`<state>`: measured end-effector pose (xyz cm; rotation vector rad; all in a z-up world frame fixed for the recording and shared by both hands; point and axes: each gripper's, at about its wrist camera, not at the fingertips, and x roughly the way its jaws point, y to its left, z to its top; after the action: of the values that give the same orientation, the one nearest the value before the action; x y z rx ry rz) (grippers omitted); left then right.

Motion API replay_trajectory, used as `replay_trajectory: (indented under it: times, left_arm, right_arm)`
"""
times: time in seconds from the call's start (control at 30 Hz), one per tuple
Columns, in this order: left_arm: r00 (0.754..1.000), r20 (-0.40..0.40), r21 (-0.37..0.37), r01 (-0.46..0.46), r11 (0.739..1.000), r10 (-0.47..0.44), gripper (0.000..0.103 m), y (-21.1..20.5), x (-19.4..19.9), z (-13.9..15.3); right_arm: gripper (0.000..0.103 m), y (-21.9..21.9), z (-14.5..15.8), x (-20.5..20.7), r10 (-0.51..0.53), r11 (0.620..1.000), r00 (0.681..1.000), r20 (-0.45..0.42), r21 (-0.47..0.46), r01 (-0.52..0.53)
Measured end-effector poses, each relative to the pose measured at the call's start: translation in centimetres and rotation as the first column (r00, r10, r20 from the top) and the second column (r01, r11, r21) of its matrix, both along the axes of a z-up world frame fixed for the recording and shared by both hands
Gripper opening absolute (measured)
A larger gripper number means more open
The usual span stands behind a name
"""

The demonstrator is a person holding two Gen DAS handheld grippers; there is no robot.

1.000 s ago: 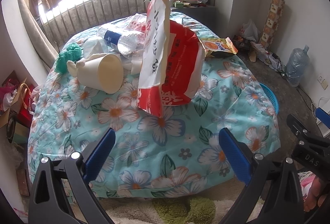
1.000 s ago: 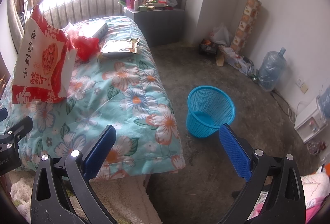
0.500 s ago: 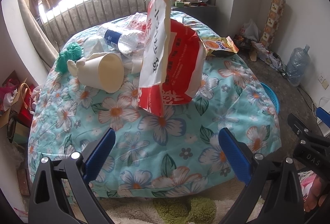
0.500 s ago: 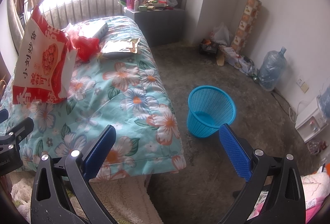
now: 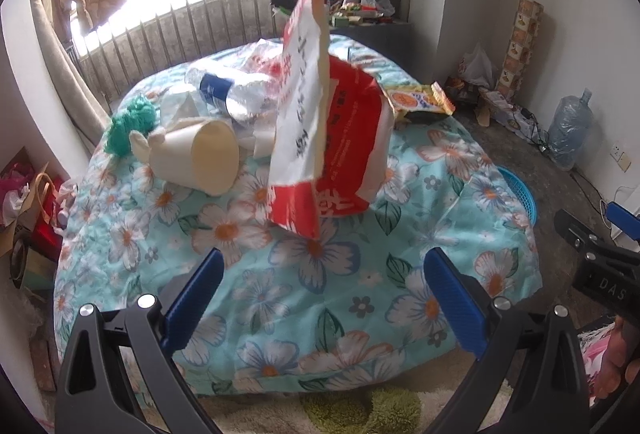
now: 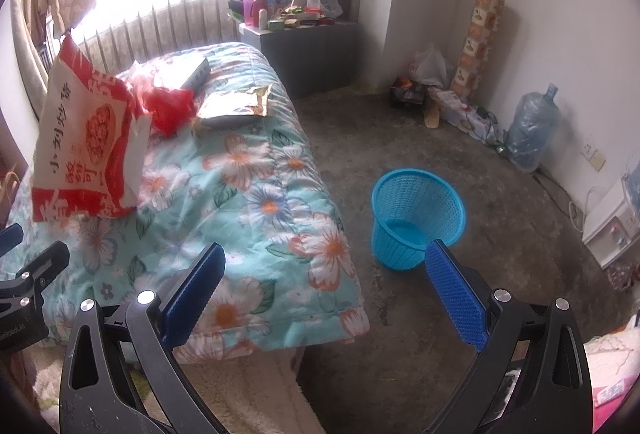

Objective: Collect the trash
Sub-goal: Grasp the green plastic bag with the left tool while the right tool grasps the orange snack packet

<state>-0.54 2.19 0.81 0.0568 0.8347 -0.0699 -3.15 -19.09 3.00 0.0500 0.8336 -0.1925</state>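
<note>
Trash lies on a floral quilted bed (image 5: pixel 304 274). A tall red and white snack bag (image 5: pixel 324 122) stands upright in the middle; it also shows in the right wrist view (image 6: pixel 88 142). Left of it lie a cream paper cup (image 5: pixel 200 158), a crushed clear bottle (image 5: pixel 232 94) and a green wad (image 5: pixel 132 122). A yellow wrapper (image 5: pixel 420 100) lies at the right. A blue mesh basket (image 6: pixel 416 218) stands on the floor beside the bed. My left gripper (image 5: pixel 320 298) is open and empty at the bed's near edge. My right gripper (image 6: pixel 324 294) is open and empty near the bed corner.
A red plastic bag (image 6: pixel 170 108), a foil wrapper (image 6: pixel 236 106) and a box (image 6: pixel 196 72) lie further up the bed. A grey cabinet (image 6: pixel 304 50) stands at the bed's head. A water jug (image 6: pixel 532 130) and clutter line the right wall. Bags (image 5: pixel 28 202) sit left of the bed.
Both views have shifted very slightly; nothing has been taken hold of or moved on the bed.
</note>
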Motion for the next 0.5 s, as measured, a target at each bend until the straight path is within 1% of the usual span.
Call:
replay_trajectory:
  times: [0.07, 0.13, 0.23, 0.37, 0.43, 0.5]
  left_arm:
    - [0.999, 0.032, 0.003, 0.003, 1.000, -0.003, 0.099, 0.5, 0.2, 0.6]
    - [0.995, 0.098, 0.008, -0.002, 1.000, 0.002, 0.099, 2.1, 0.3, 1.5]
    - [0.992, 0.124, 0.003, -0.001, 1.000, 0.000, 0.099, 3.1, 0.7, 2.1]
    - [0.991, 0.132, -0.058, 0.005, 0.998, 0.003, 0.099, 5.7, 1.4, 2.1]
    - [0.992, 0.125, -0.126, 0.036, 0.991, -0.020, 0.099, 7.3, 1.9, 2.2]
    - [0.990, 0.134, -0.191, 0.057, 0.980, -0.032, 0.099, 8.1, 2.5, 2.2]
  right_arm:
    - [0.096, 0.3, 0.3, 0.5, 0.009, 1.000, 1.000, 0.013, 0.018, -0.010]
    - [0.096, 0.7, 0.5, 1.3, 0.024, 0.999, 1.000, 0.020, 0.039, -0.025]
    - [0.095, 1.5, 0.7, 2.7, 0.055, 0.996, 0.998, 0.033, 0.066, -0.057]
    - [0.094, 2.1, 1.1, 4.9, 0.091, 0.987, 0.995, 0.051, 0.130, -0.097]
    - [0.092, 2.0, 1.1, 6.0, 0.101, 0.978, 0.993, 0.053, 0.177, -0.109]
    - [0.090, 1.4, 0.8, 7.5, 0.106, 0.963, 0.993, 0.047, 0.246, -0.114]
